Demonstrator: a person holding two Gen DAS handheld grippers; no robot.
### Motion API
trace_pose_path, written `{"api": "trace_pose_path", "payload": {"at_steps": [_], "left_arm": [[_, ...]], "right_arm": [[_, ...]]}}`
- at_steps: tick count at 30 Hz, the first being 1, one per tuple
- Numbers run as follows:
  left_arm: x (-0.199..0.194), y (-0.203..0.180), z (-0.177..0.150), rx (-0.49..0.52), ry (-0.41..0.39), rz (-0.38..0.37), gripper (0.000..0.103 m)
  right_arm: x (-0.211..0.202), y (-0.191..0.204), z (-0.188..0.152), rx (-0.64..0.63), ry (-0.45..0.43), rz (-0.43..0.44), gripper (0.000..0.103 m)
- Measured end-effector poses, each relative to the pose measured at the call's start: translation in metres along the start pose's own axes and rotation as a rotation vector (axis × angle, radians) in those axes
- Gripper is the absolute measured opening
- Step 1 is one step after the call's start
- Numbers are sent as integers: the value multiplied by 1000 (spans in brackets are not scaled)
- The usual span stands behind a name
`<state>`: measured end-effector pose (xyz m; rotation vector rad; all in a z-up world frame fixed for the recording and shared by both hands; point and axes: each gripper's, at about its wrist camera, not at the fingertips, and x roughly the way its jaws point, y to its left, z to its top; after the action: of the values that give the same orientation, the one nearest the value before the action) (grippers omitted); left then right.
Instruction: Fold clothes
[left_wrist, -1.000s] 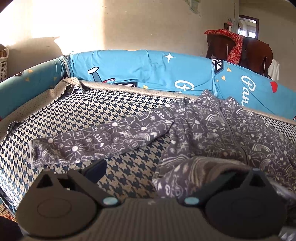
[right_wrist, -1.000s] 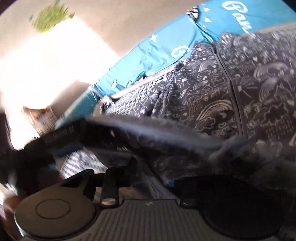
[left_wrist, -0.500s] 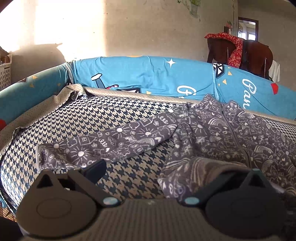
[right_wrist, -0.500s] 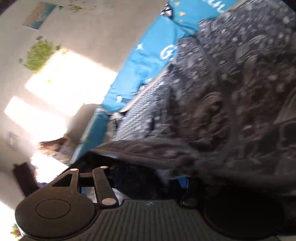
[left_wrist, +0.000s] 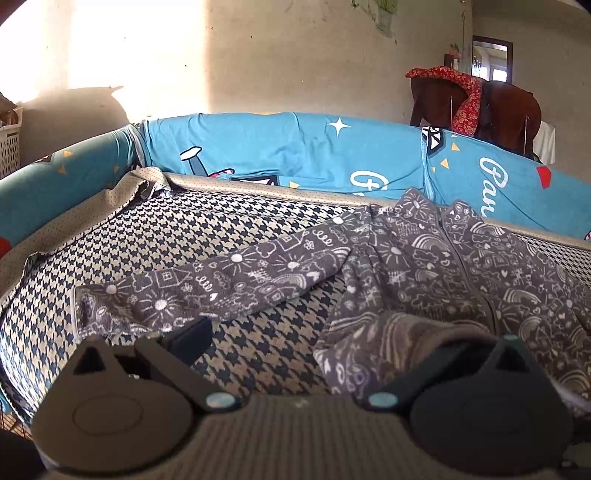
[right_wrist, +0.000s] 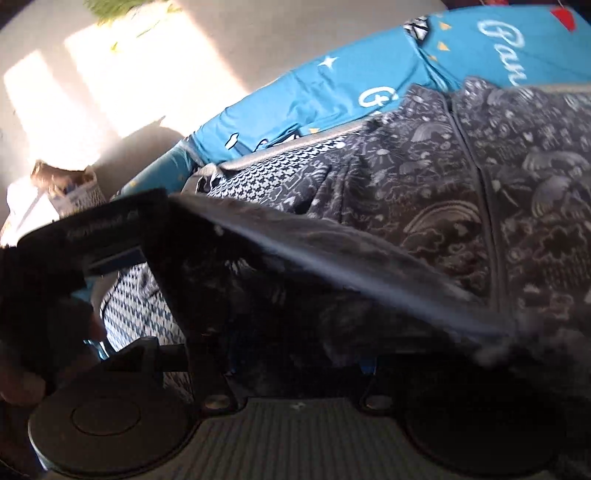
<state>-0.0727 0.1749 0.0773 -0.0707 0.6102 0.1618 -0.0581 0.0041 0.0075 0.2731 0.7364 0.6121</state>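
I'm at the near edge of the houndstooth mattress (left_wrist: 207, 236), and the grey doodle-print zip jacket (left_wrist: 480, 266) lies front-up across it, collar up against the blue cartoon bumper (left_wrist: 303, 155). One sleeve (left_wrist: 221, 284) runs flat out to the side of the zip (left_wrist: 461, 258), away from the body — not folded in.

My left gripper (left_wrist: 295, 354) sits low at the jacket's hem (left_wrist: 388, 343); its jaws stand wide apart, one finger (left_wrist: 188, 334) in plain sight on the sleeve side, the other buried under a bunched lump of hem cloth. Nothing is pinched there.

My right gripper (right_wrist: 295, 347) is over on the other side of the zip, and a raised edge of the jacket stretches taut right across its view. Whether those jaws are clamped on it I can't tell — the cloth is dark, blurred and covers the tips.

The job reads as partway: body spread, hem disturbed and lifted, no clean fold visible. To do this well I'd keep the lifted edge taut and level, carry it square to the zip so the crease runs straight, and keep that loose sleeve from dragging or twisting under the body as the cloth travels.
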Motion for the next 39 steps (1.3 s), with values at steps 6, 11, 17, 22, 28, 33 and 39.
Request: {"api": "trace_pose_path", "payload": {"at_steps": [6, 11, 17, 22, 28, 33, 39], "left_arm": [[-1, 3, 0, -8, -4, -5, 103], [-4, 4, 0, -10, -16, -12, 103], [-3, 5, -2, -7, 7, -20, 103], [-5, 2, -9, 22, 30, -41, 103], [-14, 6, -25, 42, 82, -45, 103], [-18, 12, -41, 58, 137, 3, 103], [-32, 10, -49, 85, 133, -41, 103]], "right_arm": [[-8, -6, 3, 49, -22, 17, 18], [-12, -11, 0, 117, 5, 49, 12], [-9, -8, -8, 135, 73, 60, 14], [-6, -5, -14, 150, 130, 70, 31], [-19, 4, -22, 63, 175, 62, 37], [-48, 12, -30, -67, 173, 57, 38], [-82, 25, -31, -158, 121, 123, 38]]}}
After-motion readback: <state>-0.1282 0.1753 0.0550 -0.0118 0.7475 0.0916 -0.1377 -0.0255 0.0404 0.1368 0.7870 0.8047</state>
